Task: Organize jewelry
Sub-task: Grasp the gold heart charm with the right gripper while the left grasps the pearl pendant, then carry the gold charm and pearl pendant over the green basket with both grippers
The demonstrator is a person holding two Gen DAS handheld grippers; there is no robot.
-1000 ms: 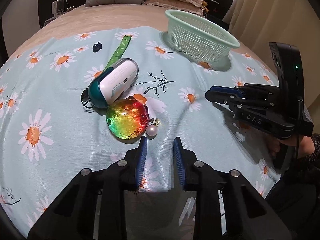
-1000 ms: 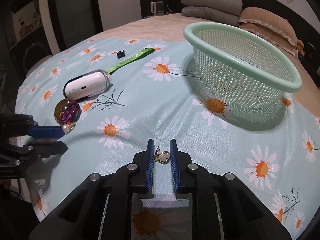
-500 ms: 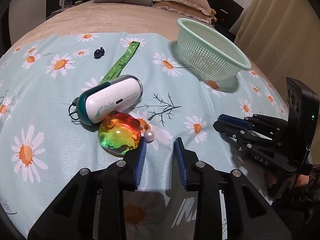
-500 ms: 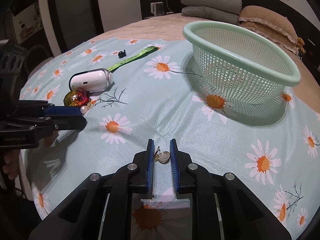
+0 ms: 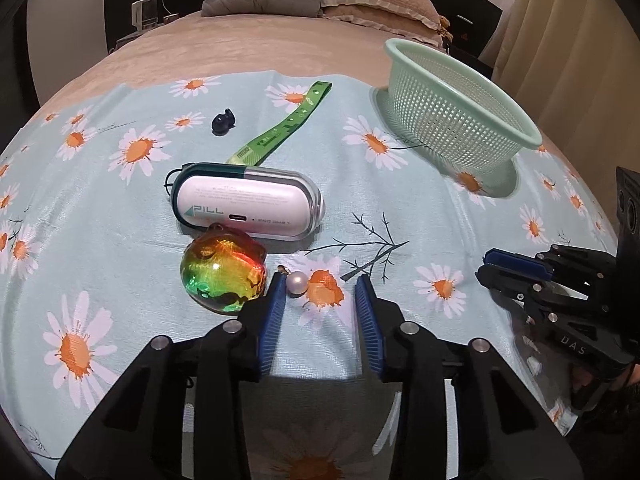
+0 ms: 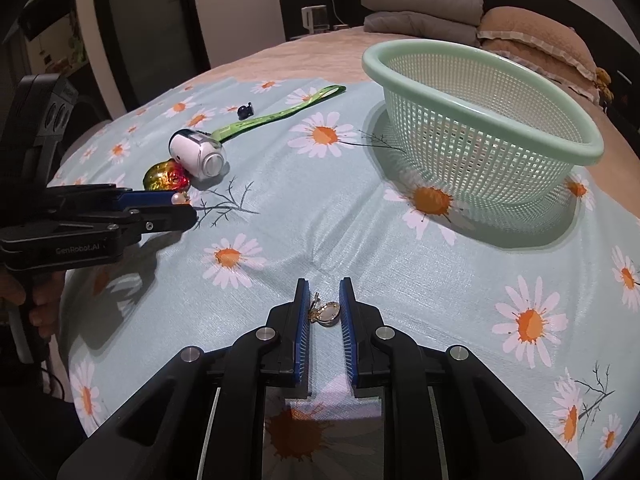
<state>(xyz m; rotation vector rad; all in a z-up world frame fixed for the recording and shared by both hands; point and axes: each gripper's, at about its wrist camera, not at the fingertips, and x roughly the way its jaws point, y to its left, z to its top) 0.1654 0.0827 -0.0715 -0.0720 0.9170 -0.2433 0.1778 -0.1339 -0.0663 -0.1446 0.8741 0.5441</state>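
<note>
We see the left gripper (image 5: 320, 292) with its blue pads parted, nothing pinched; a pearl earring (image 5: 297, 283) lies on the cloth just inside the left pad. From the other camera its black body reads "GenRobot.AI". The right gripper (image 6: 324, 304) has its jaws drawn narrow around a small gold earring (image 6: 326, 313); the piece sits between the pads, touching the left one, and we cannot tell whether it is truly clamped. In the left view that tool's side shows "DAS". Just beyond the pearl rests an iridescent green-red charm (image 5: 223, 272), touching a white pill-shaped case (image 5: 248, 204) printed "PILL", with smaller lettering too fine to read. A green strap (image 5: 286, 124) with unreadable print runs away from it, a dark earbud (image 5: 223, 122) nearby. The mint mesh basket (image 6: 480, 128) stands well apart on the daisy-print cloth (image 6: 320, 220).
</note>
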